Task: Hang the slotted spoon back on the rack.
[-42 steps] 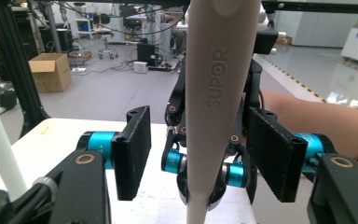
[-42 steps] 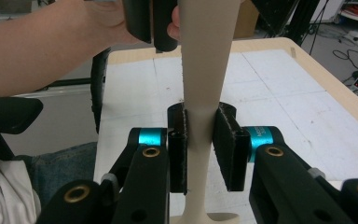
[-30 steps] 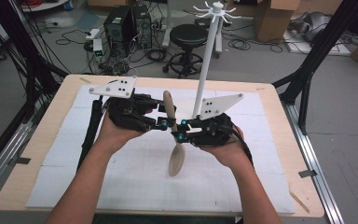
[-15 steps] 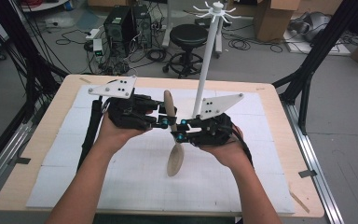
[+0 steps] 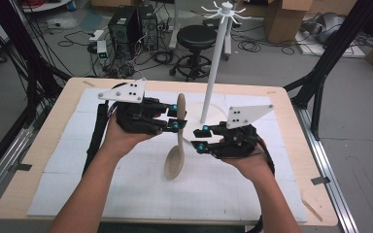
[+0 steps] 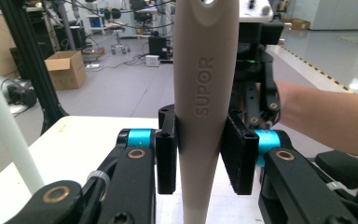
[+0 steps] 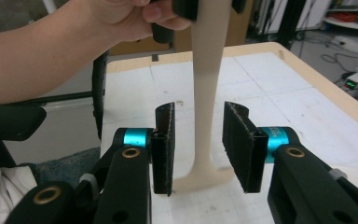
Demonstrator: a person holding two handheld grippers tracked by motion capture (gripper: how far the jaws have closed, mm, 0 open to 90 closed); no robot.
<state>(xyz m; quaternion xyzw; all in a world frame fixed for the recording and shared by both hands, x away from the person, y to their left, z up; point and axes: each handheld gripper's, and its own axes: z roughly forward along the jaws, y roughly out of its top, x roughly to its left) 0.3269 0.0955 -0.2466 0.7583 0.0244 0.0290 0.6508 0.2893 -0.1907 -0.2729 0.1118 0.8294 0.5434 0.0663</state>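
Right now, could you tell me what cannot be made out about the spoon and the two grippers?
- Spoon: its handle top is cut off by the upper edge in the left gripper view; its bowl is cut off below.
- Left gripper: the handle covers the pads' contact faces.
- Right gripper: its pads hide part of the spoon bowl.
- Stand: its hooks are too small to count, high view.

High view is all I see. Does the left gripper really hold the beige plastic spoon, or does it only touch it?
Observer: It holds it. In the left gripper view, both pads of the left gripper press on the handle of the beige plastic spoon.
Operator: And the right gripper?
Observer: The right gripper has just been opening its jaws. The spoon's handle stands between them with a gap on each side.
Operator: Is there any marking on the handle?
Observer: Yes, the word SUPOR is moulded into it, just above the left gripper's pads.
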